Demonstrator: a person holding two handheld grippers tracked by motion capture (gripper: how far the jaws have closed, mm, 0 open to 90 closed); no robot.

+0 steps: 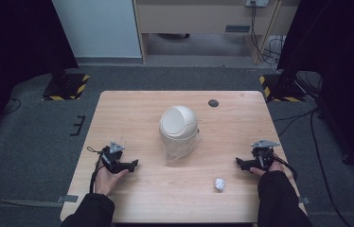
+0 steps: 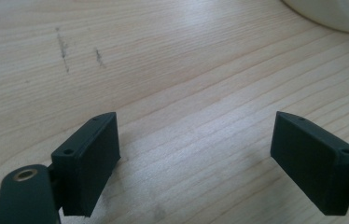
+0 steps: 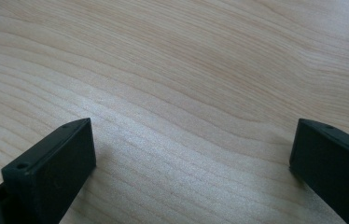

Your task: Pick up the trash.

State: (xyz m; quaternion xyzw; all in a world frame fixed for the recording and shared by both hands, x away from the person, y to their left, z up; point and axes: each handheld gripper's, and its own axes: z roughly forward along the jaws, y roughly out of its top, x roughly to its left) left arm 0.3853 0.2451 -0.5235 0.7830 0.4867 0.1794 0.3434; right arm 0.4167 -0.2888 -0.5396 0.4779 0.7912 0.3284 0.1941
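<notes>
A small cream bin with a domed swing lid [image 1: 179, 130] stands at the middle of the wooden table [image 1: 132, 109]; its clear liner hangs below the lid. A crumpled white paper ball [image 1: 219, 184] lies near the front right. My left gripper [image 1: 135, 163] rests on the table left of the bin, pointing right. In the left gripper view its jaws [image 2: 196, 158] stand wide open over bare wood, with the bin's base [image 2: 331, 14] at the top right. My right gripper [image 1: 237, 161] rests at the right edge, pointing left, jaws [image 3: 191, 168] open and empty.
A dark round cable hole [image 1: 213, 103] sits at the table's far edge. Grey carpet surrounds the table, with black stands on hazard-striped bases [image 1: 66, 85] at both far corners and cables [image 1: 307, 123] on the right.
</notes>
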